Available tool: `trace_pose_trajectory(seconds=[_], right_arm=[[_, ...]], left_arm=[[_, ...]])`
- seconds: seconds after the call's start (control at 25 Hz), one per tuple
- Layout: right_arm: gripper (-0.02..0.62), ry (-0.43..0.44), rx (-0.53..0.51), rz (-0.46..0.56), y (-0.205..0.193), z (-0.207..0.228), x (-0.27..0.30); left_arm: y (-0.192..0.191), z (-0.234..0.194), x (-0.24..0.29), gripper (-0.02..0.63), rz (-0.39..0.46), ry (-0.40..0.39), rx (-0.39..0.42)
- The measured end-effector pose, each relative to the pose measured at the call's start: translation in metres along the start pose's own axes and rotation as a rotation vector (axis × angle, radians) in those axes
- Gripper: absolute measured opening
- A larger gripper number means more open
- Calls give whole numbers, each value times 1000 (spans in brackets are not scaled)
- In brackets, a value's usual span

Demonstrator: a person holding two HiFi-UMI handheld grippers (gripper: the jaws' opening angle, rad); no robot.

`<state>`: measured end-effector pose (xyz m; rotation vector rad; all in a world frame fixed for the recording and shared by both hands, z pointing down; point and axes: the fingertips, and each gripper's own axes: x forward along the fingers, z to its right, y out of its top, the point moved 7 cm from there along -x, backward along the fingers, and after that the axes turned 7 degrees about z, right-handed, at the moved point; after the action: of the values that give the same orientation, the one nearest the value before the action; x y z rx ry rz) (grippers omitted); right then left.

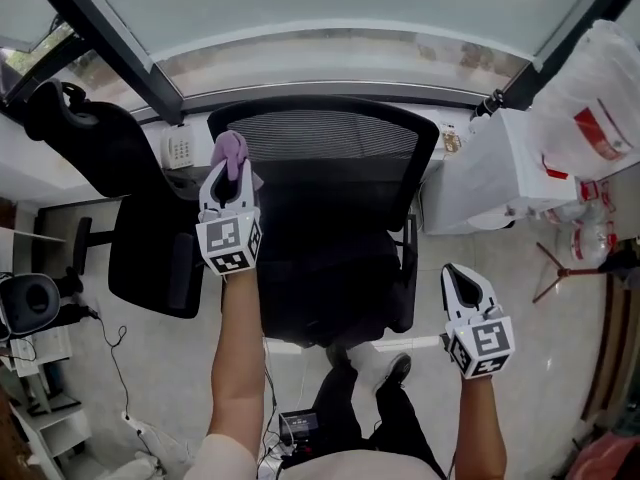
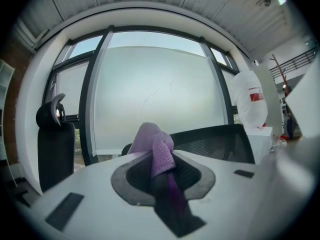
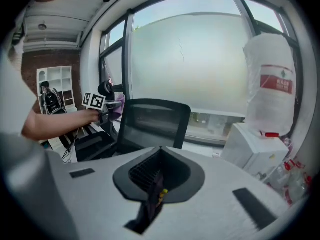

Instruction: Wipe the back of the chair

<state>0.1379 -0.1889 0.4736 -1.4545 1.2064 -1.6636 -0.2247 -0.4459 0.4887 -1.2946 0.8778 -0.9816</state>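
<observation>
Second chair (image 1: 115, 158) is standing at 9 o'clock. Cloth (image 1: 231, 148) is being pinched by left gripper (image 1: 231, 168), seemingly touching chair back (image 1: 330, 133) (edge 9–3); right gripper (image 1: 462, 276) closed, empty.

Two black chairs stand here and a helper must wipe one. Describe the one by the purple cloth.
Start at the big dark-framed frosted window. Below its middle stands the black office chair with a mesh back, beside a second black chair. Unlike that one it has no headrest, and the left gripper holds a purple cloth at its top corner.
</observation>
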Motion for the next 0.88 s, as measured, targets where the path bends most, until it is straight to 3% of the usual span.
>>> trace_pose_trajectory(seconds=[0.28, 0.56, 0.68, 0.88], right_arm=[[-5, -20, 2, -55, -33, 11, 11], [-5, -45, 30, -82, -52, 28, 3], [-5, -59, 37, -80, -53, 38, -4], [-5, -95, 56, -80, -63, 55, -20]], left_arm=[[-51, 4, 56, 86, -79, -22, -3], [-57, 31, 80, 86, -75, -28, -76], [-51, 88, 86, 86, -45, -142, -92], [-40, 245, 97, 86, -15, -454, -15]])
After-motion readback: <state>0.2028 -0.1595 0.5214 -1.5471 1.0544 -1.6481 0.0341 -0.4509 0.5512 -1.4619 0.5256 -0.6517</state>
